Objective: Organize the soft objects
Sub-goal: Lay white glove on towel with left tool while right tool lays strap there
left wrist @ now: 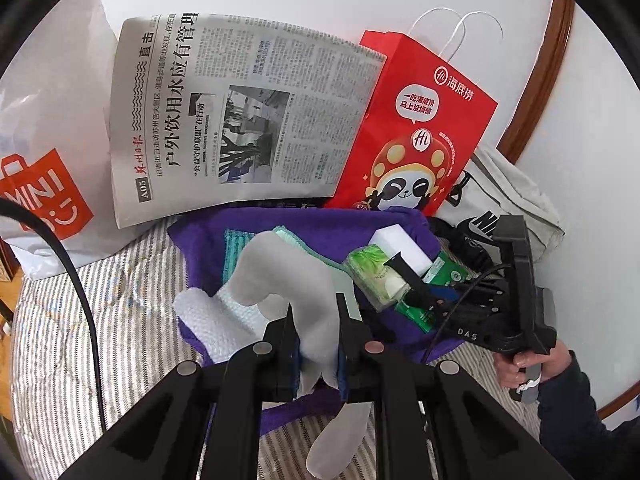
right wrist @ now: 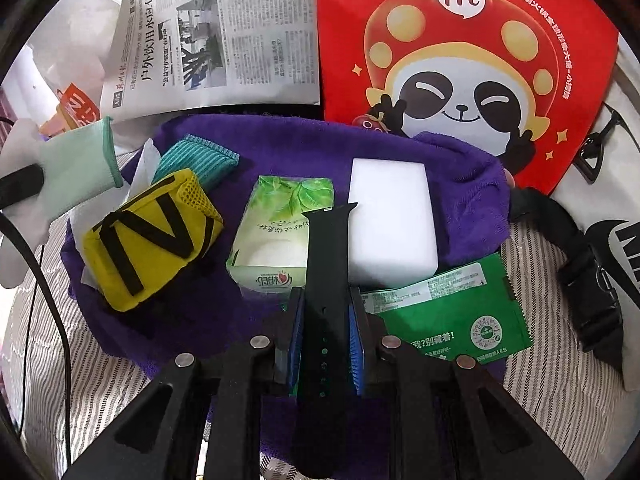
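Note:
My left gripper [left wrist: 314, 305] is shut on a grey glove [left wrist: 280, 264] with a mint-green cuff, held above the purple towel [left wrist: 208, 236]. The right wrist view shows that glove [right wrist: 80, 168] hanging at the far left. My right gripper [right wrist: 325, 293] is shut on a black watch strap [right wrist: 328, 248], which sticks out over a green tissue pack [right wrist: 280, 224] and a white sponge block [right wrist: 390, 216]. Both lie on the purple towel [right wrist: 460, 200], along with a yellow pouch [right wrist: 152, 236], a teal striped cloth [right wrist: 200, 160] and a green sachet [right wrist: 448, 312].
A newspaper [right wrist: 224, 40] and a red panda paper bag [right wrist: 460, 60] stand behind the towel. To the right lie a white sports bag [right wrist: 624, 248] and a black buckle strap [right wrist: 580, 280]. A white shopping bag [left wrist: 44, 184] leans at the left. Striped bedding [left wrist: 132, 320] lies under everything.

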